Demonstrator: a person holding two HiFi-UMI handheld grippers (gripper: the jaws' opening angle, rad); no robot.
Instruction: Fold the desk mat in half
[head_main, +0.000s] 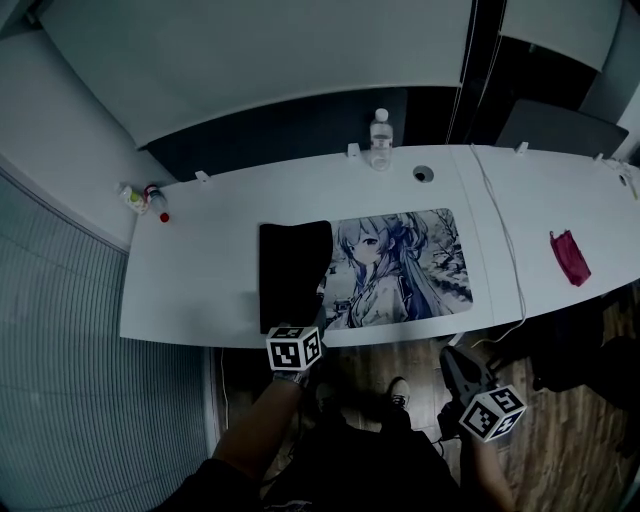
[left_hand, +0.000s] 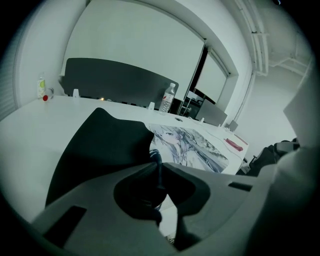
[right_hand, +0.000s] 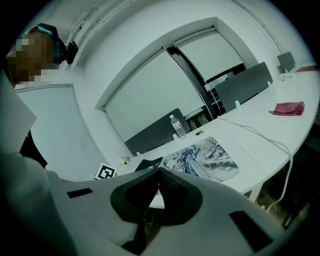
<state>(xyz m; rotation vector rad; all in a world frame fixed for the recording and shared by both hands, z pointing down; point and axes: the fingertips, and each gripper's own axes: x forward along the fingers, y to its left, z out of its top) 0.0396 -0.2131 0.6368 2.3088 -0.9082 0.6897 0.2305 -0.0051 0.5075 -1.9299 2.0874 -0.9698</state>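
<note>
The desk mat (head_main: 400, 265) with an anime print lies on the white desk (head_main: 200, 290). Its left part is turned over, showing the black underside (head_main: 293, 265). My left gripper (head_main: 315, 318) is at the desk's near edge, shut on the mat's thin edge. In the left gripper view the jaws (left_hand: 158, 167) pinch that edge, with the black flap (left_hand: 105, 145) rising to the left and the print (left_hand: 187, 145) beyond. My right gripper (head_main: 452, 355) hangs below the desk's front edge, apart from the mat. It is shut with nothing in it (right_hand: 159, 172).
A clear bottle (head_main: 380, 138) stands at the desk's back by a cable hole (head_main: 423, 173). A white cable (head_main: 505, 240) runs right of the mat, and a red cloth (head_main: 570, 255) lies further right. Small bottles (head_main: 145, 198) sit at the back left.
</note>
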